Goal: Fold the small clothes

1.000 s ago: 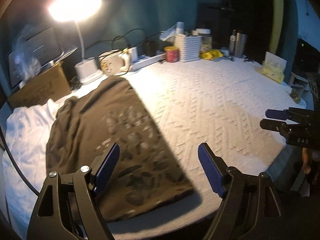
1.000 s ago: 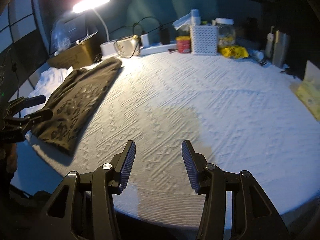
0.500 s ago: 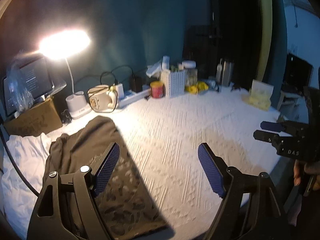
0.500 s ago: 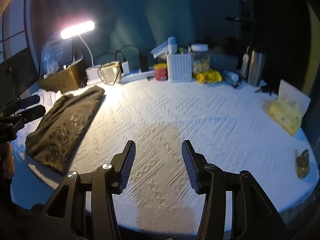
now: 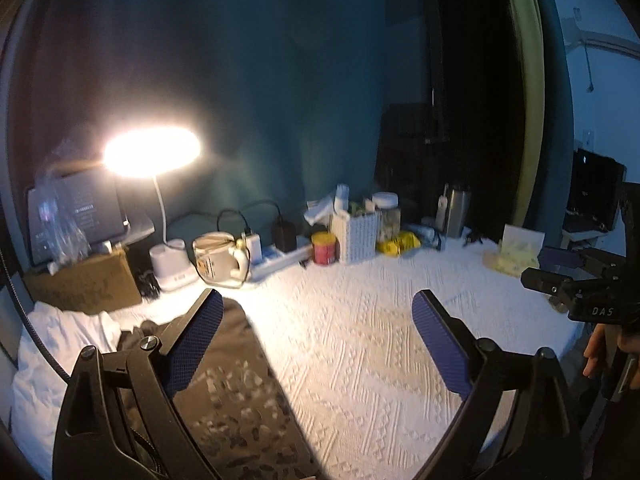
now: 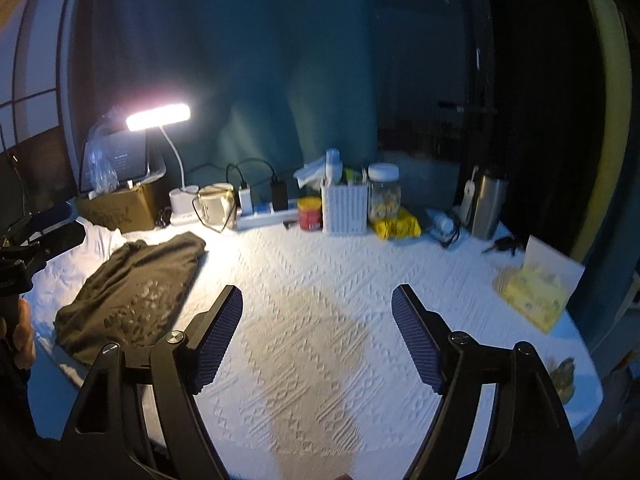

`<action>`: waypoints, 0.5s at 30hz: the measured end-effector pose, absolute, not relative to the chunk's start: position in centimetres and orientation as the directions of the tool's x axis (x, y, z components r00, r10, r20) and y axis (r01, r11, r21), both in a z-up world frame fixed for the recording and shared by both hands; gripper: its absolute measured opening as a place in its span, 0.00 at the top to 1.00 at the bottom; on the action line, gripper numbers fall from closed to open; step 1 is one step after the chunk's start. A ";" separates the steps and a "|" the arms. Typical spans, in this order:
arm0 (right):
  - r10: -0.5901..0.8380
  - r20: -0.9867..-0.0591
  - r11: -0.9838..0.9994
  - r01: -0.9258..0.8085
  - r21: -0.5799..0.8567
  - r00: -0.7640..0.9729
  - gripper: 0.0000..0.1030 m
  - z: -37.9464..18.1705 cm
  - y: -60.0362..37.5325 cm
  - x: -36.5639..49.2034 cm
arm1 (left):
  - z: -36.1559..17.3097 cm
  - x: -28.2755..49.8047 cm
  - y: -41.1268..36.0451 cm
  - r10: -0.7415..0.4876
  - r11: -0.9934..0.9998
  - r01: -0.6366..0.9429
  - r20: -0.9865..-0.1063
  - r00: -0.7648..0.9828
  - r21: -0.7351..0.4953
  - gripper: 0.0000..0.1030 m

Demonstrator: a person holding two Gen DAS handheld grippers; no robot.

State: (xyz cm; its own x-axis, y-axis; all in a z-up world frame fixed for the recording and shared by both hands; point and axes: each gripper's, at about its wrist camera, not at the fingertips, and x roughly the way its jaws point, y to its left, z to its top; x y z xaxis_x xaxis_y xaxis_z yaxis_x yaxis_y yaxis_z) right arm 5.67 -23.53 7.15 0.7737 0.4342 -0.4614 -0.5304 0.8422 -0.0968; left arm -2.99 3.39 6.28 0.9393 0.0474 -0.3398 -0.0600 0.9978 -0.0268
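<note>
A dark olive garment with a pale print point(image 6: 132, 292) lies folded lengthwise on the left side of the white textured table point(image 6: 320, 280); it also shows in the left wrist view point(image 5: 236, 396). A white cloth point(image 5: 48, 360) lies under and beside it at the table's left edge. My left gripper point(image 5: 316, 340) is open and empty, raised above the garment's right edge. My right gripper point(image 6: 316, 332) is open and empty, raised over the bare middle of the table. Each gripper shows at the edge of the other's view.
A lit desk lamp point(image 6: 158, 117) stands at the back left by a cardboard box point(image 6: 120, 204). Along the back edge are a mug point(image 6: 214, 204), power strip point(image 6: 264, 216), red can point(image 6: 310, 213), white holder point(image 6: 344, 208), jar, steel flask point(image 6: 486, 208). A yellow tissue pack point(image 6: 532, 288) lies right.
Both grippers have lifted and tilted up, so more wall shows and the table sits lower and farther. The right gripper's fingers have opened wider. The garment has not moved.
</note>
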 end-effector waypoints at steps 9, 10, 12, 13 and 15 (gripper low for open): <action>0.449 -0.330 0.838 -0.519 -0.166 0.830 0.22 12.6 -22.8 4.1 | 10.2 -5.5 4.2 0.129 0.992 -0.125 -0.182 0.975 0.033 0.01; 0.451 -0.316 0.839 -0.517 -0.170 0.835 0.22 13.1 -22.8 3.8 | 10.7 -6.0 4.3 0.138 0.990 -0.134 -0.145 0.980 0.038 0.01; 0.463 -0.269 0.838 -0.515 -0.177 0.845 0.22 14.3 -22.8 2.9 | 11.4 -6.8 4.6 0.141 0.990 -0.138 -0.096 0.985 0.036 0.01; 0.470 -0.242 0.839 -0.515 -0.176 0.849 0.22 14.9 -22.9 2.4 | 11.7 -7.0 4.7 0.140 0.990 -0.137 -0.082 0.987 0.033 0.01; 0.479 -0.204 0.841 -0.513 -0.174 0.854 0.22 15.8 -23.1 1.8 | 12.3 -7.4 5.1 0.139 0.990 -0.138 -0.064 0.988 0.022 0.01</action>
